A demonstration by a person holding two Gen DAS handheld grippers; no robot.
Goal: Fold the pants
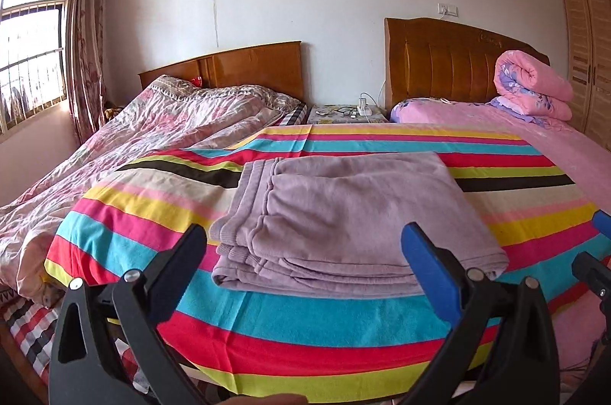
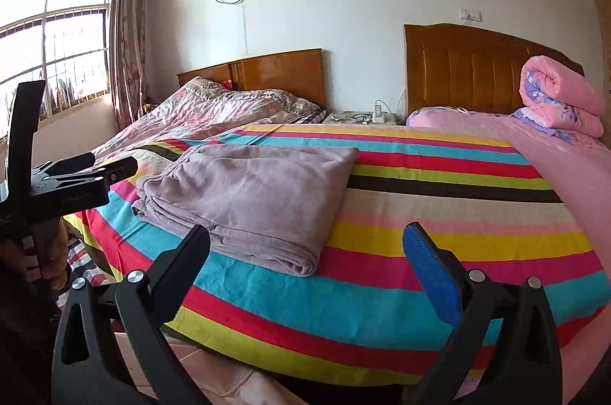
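1. Lilac fleece, soft and thick: the pants (image 1: pixel 343 214) lie folded into a squarish stack of several layers on the striped sheet (image 1: pixel 152 225), near the foot end of the bed. The layered hems face the front left corner, and the top surface is fairly smooth.

2. Judging by that stack, the folding looks done or nearly so (the front edges are a little uneven, which could use squaring up). A bundle this plush will likely spring open a bit if nudged.

3. The left hand-held gripper (image 1: pixel 309 252) hangs just in front of the stack with its fingers spread wide on either side of the near edge, holding nothing. It seems placed there either to leave the cloth alone or to come in for a last tidy.

4. The right hand-held gripper (image 2: pixel 309 252) is also spread and empty, off to the right of the pants over bare stripes, well clear of the fabric.

5. Further out, a rumpled floral quilt (image 1: pixel 152 122) covers the left bed, a rolled pink quilt (image 1: pixel 534 80) sits by the right headboard (image 1: pixel 450 61), and a small nightstand (image 1: pixel 343 113) stands between the two.
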